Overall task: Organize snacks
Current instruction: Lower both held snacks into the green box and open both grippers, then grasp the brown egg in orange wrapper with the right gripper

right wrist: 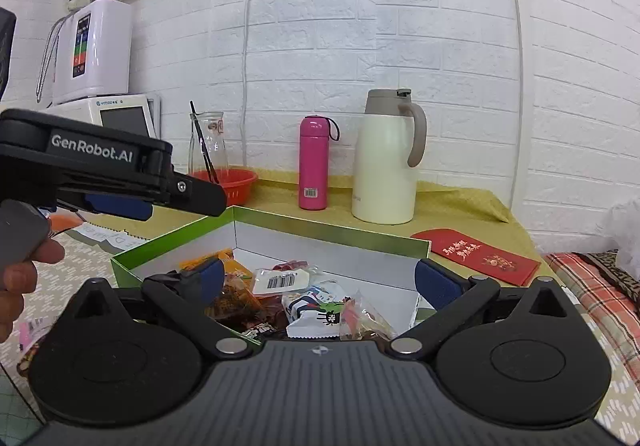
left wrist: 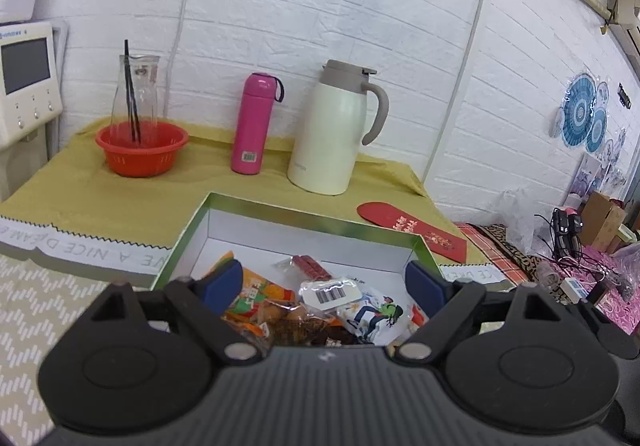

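A green-rimmed box (left wrist: 304, 207) with white inner walls lies on the table, with several snack packets inside. Among them are an orange packet (left wrist: 256, 288), a clear pack with a barcode label (left wrist: 334, 292) and a white packet with a cartoon print (left wrist: 374, 316). My left gripper (left wrist: 325, 284) hangs open just above the packets, nothing between its blue pads. In the right wrist view the same box (right wrist: 332, 236) and barcode pack (right wrist: 282, 280) show. My right gripper (right wrist: 316, 280) stands wide open over them, holding nothing. The left gripper (right wrist: 168, 197) appears at the left, side-on, with a hand behind it.
At the back of the yellow-green tablecloth (left wrist: 100, 201) stand a red basket (left wrist: 142, 149) with a glass carafe, a pink bottle (left wrist: 254, 123) and a cream thermos jug (left wrist: 338, 129). A red envelope (left wrist: 412, 230) lies right of the box. Cluttered cables and bags (left wrist: 572, 246) fill the far right.
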